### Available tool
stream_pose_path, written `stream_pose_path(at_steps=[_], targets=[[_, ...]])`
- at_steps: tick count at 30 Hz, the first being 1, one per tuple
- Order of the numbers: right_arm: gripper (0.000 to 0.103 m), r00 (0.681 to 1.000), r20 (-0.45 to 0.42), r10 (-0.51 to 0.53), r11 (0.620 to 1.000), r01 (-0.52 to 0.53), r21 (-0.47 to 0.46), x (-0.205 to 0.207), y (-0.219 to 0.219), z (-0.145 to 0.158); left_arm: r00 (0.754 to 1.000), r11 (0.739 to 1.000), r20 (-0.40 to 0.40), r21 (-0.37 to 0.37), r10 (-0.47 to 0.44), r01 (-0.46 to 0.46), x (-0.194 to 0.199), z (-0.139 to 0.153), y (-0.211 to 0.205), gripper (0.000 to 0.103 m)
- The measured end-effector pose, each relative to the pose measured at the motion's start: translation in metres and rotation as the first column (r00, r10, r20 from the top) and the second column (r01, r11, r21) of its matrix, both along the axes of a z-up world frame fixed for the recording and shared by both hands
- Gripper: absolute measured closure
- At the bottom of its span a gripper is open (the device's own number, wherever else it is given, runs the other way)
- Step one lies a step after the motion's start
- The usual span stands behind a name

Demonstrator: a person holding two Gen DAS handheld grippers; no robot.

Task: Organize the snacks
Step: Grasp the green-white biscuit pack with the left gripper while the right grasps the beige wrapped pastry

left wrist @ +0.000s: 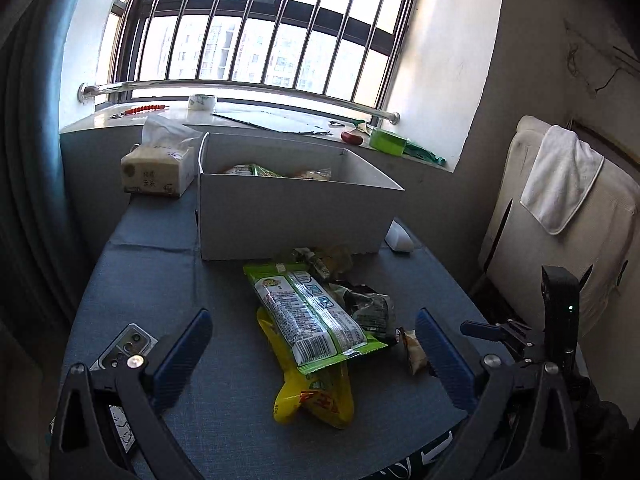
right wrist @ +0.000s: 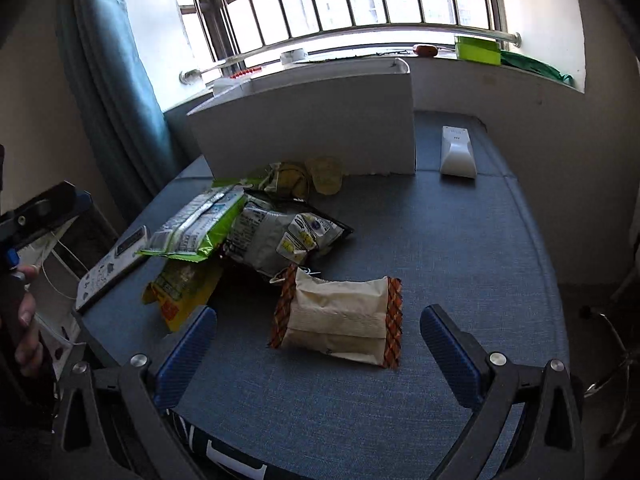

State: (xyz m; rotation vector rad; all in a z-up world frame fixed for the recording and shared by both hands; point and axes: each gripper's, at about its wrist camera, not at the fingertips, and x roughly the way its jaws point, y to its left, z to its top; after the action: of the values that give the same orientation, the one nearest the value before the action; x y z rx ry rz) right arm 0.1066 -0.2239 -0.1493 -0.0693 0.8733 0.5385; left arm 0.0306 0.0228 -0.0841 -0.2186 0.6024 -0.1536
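Left gripper [left wrist: 314,354]: jaws wide apart, empty, above green plastic snack packet [left wrist: 310,316]
Right gripper [right wrist: 318,344]: spread wide, empty, flanking cream plaid-edged packet [right wrist: 340,322]

Box [left wrist: 288,216] contents mostly hidden behind wall; yellow packet [left wrist: 312,396] half covered by green packet [left wrist: 308,312].

Snack pile [left wrist: 320,320] before box [left wrist: 288,216]

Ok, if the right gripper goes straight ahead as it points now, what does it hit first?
Most likely the cream snack pack with checked ends, lying just ahead between the open jaws of the right gripper. Depth is uncertain.
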Motion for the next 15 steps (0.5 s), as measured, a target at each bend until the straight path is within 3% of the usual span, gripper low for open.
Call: stream_pose_path(at_steps=[6, 7, 9, 15], targets=[[0.0, 0.998, -0.064, -0.016, 0.999, 0.013, -0.052, 0.018, 0.008, -0.02, 0.998, 1.0, -0.06, 0.012, -0.009, 0.009, 0.014, -0.012, -0.006, 0.0], [0.003, 0.997, -0.069, -0.02, 0.998, 0.016, -0.057, 0.019, 0.008, -0.022, 0.997, 1.0, -0.077, 0.011, -0.004, 0.005, 0.018, -0.015, -0.007, 0.0], [0.026, 0.999, -0.033, -0.026, 0.996, 0.023, -0.081, 0.016, 0.009, -0.021, 0.993, 1.0, -0.115, 0.013, -0.001, 0.002, 0.026, -0.021, -0.009, 0.0], [0.037, 0.999, -0.026, -0.031, 0.999, 0.03, -0.019, 0.011, -0.002, -0.016, 0.982, 0.998, -0.187, 0.06, -0.001, 0.012, 0.051, -0.032, -0.022, 0.0]])
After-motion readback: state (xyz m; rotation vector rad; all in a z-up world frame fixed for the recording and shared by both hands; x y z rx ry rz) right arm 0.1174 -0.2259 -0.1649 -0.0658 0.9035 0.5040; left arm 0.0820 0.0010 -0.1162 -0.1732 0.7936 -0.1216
